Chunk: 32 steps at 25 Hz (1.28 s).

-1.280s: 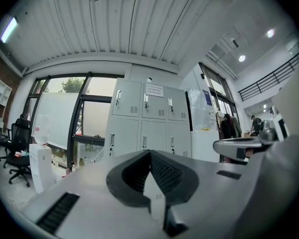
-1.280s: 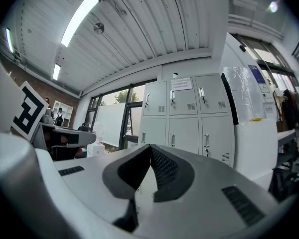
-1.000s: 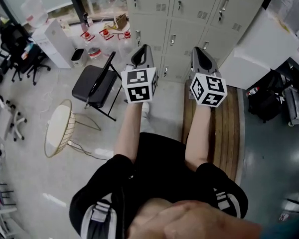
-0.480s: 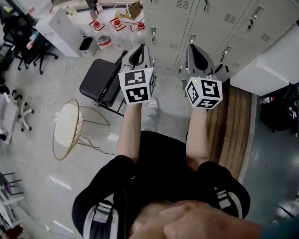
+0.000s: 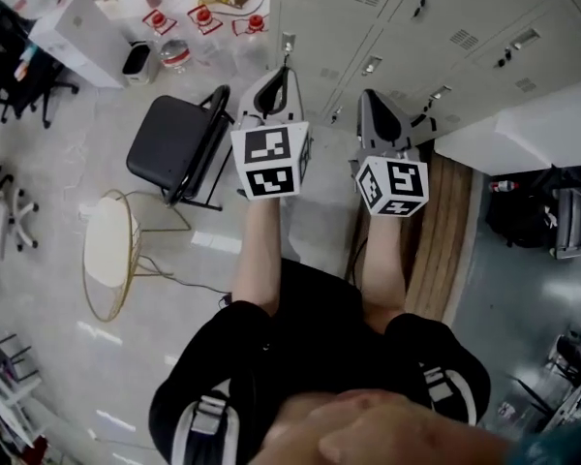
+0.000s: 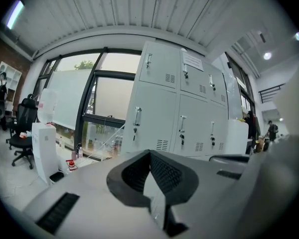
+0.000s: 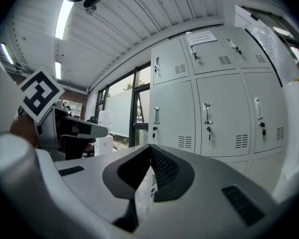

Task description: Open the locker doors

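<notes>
Nearest are the two pairs of tongs, held out level ahead of the person. The left tongs [image 5: 282,70] have their ribbed pads pressed together with nothing between them, and the right tongs [image 5: 369,96] are closed and empty in the same way.

Below them on the floor stand one black folding chair [image 5: 169,143] to the left and one wooden bench [image 5: 443,231] to the right, which runs up to the foot of the cabinet.

Beyond those is the bank of grey lockers [image 5: 416,27], straight ahead of both tongs and not yet touched, with every door closed. The right gripper view shows six doors plainly, in two rows of three, and the head view shows a lower row beneath them. I cannot tell how many columns there are beyond three.

Each door carries one upright handle [image 7: 207,112] with a small lock just under it and a vent slot low down. One top door bears a paper notice [image 7: 202,37].

The doors look like thin sheet steel, so they are probably stiff, light and free on their hinges. The handle is the place to grip. Its smooth metal may slip between the pads, and a locked door will not give.
</notes>
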Available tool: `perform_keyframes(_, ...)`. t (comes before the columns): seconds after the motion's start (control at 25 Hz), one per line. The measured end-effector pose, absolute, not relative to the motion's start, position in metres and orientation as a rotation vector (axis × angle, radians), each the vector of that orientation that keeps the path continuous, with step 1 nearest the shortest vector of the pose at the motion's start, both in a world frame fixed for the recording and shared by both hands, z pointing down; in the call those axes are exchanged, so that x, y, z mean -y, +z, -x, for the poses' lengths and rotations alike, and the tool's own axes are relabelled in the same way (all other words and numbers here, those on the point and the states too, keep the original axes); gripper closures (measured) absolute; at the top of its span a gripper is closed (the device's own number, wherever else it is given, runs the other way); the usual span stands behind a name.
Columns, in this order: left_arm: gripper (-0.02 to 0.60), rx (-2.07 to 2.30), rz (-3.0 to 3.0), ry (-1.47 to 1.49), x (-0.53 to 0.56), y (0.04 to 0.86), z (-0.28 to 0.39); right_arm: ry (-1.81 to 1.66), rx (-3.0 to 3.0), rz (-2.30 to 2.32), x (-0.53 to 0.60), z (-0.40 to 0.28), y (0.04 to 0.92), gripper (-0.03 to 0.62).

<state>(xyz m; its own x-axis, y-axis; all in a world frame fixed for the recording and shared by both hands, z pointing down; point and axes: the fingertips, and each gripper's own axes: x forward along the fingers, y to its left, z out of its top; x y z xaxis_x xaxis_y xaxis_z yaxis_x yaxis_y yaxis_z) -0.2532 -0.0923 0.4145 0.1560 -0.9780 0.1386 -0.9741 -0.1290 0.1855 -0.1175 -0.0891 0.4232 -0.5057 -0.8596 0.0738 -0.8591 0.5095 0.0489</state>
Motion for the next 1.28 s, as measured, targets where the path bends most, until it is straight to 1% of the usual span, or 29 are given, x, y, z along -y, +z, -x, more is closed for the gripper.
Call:
perform_keyframes(0.12,0.571,1.898,-2.178,-0.035,0.106,0.419,0.261,0.030,2.621,-1.517,0.105,0.117,0.439,0.576)
perform_keyframes(0.28,0.571,1.909,-2.193,0.020,0.147,0.416,0.270,0.066,2.586,-1.565,0.146,0.119,0.435,0.576)
perform_keyframes(0.48,0.571,1.850,-2.200,-0.036,0.207,0.407,0.289,-0.022,2.590,-1.514,0.203,0.148,0.407,0.576)
perform_keyframes(0.72,0.571,1.865,-2.261,-0.003,0.267,0.383,0.306,-0.119,2.609,-1.502,0.262,0.180,0.368,0.576)
perform_keyframes(0.92,0.571,1.829,-2.323,0.076,0.304,0.383,0.303,-0.261,2.593,-1.486,0.293,0.203,0.346,0.576)
perform_keyframes(1.0,0.571,1.820,-2.343,0.108,0.316,0.385,0.303,-0.260,2.611,-1.490,0.302,0.206,0.343,0.576)
perform_keyframes(1.28,0.569,1.782,-2.391,0.162,0.349,0.400,0.285,-0.331,2.543,-1.505,0.324,0.190,0.351,0.576)
